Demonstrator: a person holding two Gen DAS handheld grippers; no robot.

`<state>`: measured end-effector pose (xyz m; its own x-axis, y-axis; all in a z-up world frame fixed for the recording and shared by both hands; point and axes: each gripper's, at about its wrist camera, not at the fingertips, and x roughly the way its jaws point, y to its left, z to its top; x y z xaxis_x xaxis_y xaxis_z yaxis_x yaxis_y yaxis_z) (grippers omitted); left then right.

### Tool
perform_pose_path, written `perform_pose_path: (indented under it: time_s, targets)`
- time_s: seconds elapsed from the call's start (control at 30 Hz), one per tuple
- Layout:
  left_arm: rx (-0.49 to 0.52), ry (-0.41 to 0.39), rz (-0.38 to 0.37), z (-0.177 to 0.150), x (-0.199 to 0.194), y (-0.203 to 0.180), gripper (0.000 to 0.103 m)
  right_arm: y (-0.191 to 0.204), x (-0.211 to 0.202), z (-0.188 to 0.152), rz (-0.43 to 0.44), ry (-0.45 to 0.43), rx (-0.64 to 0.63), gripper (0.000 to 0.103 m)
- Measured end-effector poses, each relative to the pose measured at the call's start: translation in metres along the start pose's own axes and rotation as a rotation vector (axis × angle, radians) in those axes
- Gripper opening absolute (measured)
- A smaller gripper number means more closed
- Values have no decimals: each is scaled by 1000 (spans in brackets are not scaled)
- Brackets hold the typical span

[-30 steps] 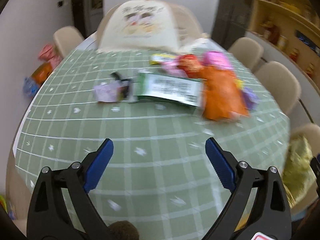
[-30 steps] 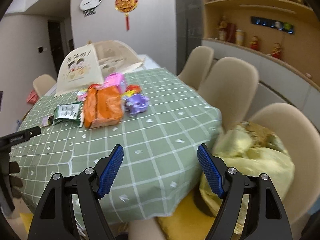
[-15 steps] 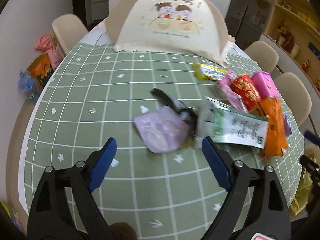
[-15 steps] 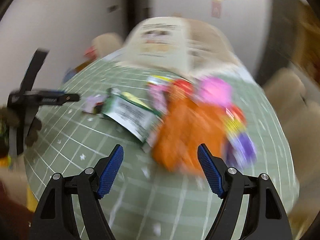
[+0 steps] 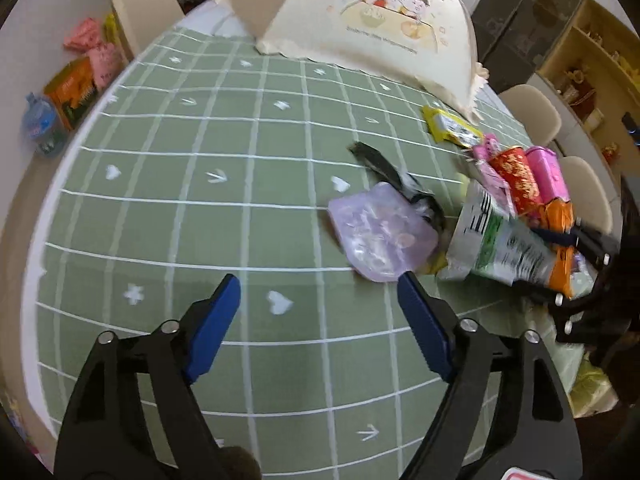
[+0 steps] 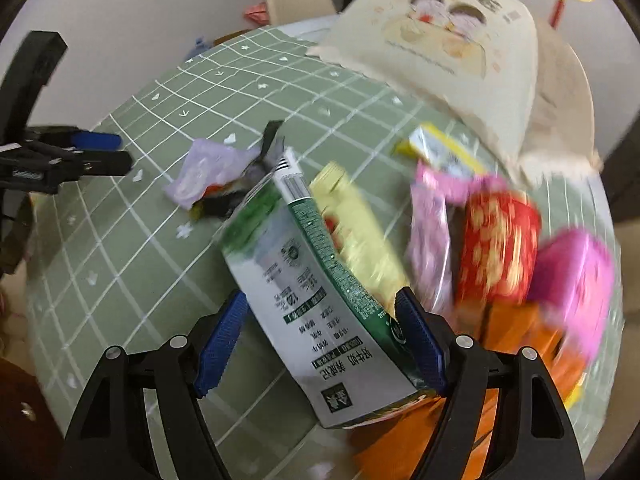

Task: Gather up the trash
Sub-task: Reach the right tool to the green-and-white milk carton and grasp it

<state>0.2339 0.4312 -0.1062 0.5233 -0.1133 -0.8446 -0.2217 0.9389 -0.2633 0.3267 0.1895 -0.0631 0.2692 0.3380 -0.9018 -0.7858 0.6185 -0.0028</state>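
Note:
Snack wrappers lie in a heap on the green checked tablecloth. A lilac pouch with a black wrapper behind it lies just beyond my open left gripper, near its right finger. A white and green milk-powder bag lies between the fingers of my open right gripper, which hovers over it. An orange bag, a red packet, pink packets and a yellow wrapper lie around it. The right gripper also shows in the left wrist view.
A cream fabric food cover with a cartoon print stands at the far side of the table. Beige chairs ring the table. Snack bags and a bottle lie beyond the left edge. A yellow bag sits off the right edge.
Both grippers have moved in over the table toward the wrappers. The right one swung from the table's edge to directly over the milk-powder bag. Both stay open.

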Motion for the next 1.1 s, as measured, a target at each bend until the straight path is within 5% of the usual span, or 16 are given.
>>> perform_pose_path:
  time_s: [0.23, 0.37, 0.57, 0.73, 0.8, 0.87, 1.1]
  targets:
    - [123, 24, -84, 12, 26, -48, 69, -6, -22, -73, 19, 94, 277, 73]
    - [153, 21, -54, 22, 37, -56, 63, -1, -47, -85, -42, 40, 301, 73]
    - [62, -16, -19, 41, 35, -17, 62, 0, -84, -88, -100, -72, 319, 73]
    - [133, 22, 59, 37, 60, -29, 44, -2, -85, -90, -132, -70, 300, 73]
    - [143, 7, 60, 36, 60, -35, 17, 2, -83, -87, -144, -76, 258, 73]
    - [127, 1, 39, 37, 59, -37, 6, 2, -79, -82, -135, -79, 218, 73]
    - [102, -72, -5, 37, 21, -41, 1, 10, -60, -56, -60, -61, 99, 73]
